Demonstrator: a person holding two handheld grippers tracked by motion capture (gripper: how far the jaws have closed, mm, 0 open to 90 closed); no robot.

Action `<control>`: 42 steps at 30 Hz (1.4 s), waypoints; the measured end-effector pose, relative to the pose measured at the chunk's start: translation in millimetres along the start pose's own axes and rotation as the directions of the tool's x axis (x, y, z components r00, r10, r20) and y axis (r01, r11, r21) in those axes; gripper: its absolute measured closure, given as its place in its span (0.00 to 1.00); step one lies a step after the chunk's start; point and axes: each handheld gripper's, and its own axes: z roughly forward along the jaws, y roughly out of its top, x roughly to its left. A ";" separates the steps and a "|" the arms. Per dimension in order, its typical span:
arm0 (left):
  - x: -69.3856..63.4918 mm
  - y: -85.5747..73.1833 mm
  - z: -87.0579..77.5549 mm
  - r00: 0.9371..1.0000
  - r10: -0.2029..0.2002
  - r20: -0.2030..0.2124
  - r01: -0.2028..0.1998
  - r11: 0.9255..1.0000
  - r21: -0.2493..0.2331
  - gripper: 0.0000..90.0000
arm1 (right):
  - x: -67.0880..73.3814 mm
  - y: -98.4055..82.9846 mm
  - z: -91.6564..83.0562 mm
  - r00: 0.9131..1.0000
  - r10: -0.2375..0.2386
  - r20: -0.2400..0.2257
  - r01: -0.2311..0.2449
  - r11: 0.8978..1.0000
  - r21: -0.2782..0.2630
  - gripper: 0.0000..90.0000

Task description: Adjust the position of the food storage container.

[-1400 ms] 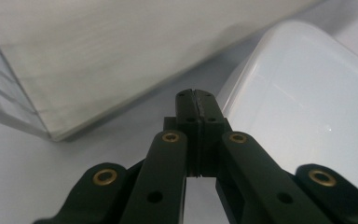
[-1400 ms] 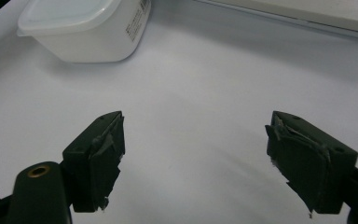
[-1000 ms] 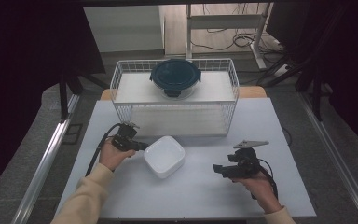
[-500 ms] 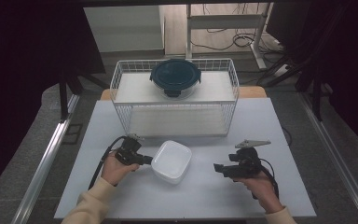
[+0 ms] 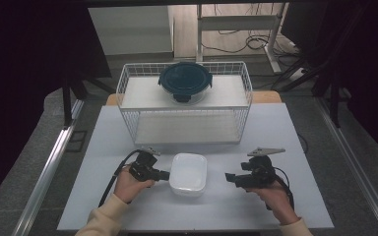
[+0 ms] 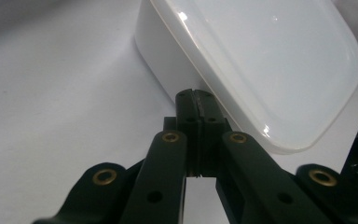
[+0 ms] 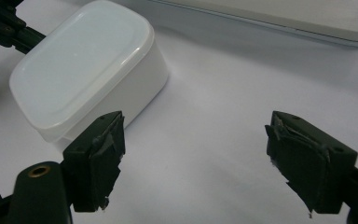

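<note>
A: High view first. White lidded box (image 5: 188, 173) on the table (image 5: 103, 147), just in front of the wire basket (image 5: 128, 105). Left gripper (image 5: 163, 175) at the box's left side, jaws pressed together, tips against the wall. Right gripper (image 5: 230, 178) off to the box's right, apart from it, jaws spread.

B: Looks like a nudge toward the right gripper. Best done low on the wall, below the lid rim, slow and level, so no tipping and no popped lid.

A: Left gripper view. Closed tips (image 6: 195, 99) right at the box (image 6: 261, 65), under the lid's overhang. Lid seated; contents hidden behind the opaque white.

B: Right gripper view?

A: Jaws wide, nothing between them (image 7: 193, 154); box (image 7: 88, 74) ahead, beside the one pad (image 7: 105, 140), not touching as far as can be told.

B: And the basket?

A: Dark round lidded container (image 5: 185, 81) on its top shelf, closed, contents hidden.
</note>
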 end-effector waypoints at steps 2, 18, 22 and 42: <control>-2.9 0.1 2.4 1.000 0.006 0.011 -0.006 1.000 0.003 1.00 | 0.4 0.1 0.1 1.000 -0.001 -0.002 0.001 1.000 0.000 0.21; -8.1 -1.5 -16.2 0.998 0.020 -0.065 -0.027 0.993 -0.112 1.00 | -0.4 0.3 0.6 1.000 -0.005 -0.006 0.005 1.000 0.001 0.21; -6.6 -6.7 -27.9 0.996 -0.005 -0.091 -0.012 0.983 -0.184 0.90 | -0.7 0.5 0.7 1.000 -0.006 -0.007 0.006 1.000 -0.001 0.21; -1.1 -23.8 -41.9 0.984 -0.127 -0.126 0.092 0.964 -0.249 0.32 | -4.4 2.7 -0.8 1.000 -0.007 -0.013 0.006 1.000 -0.025 0.21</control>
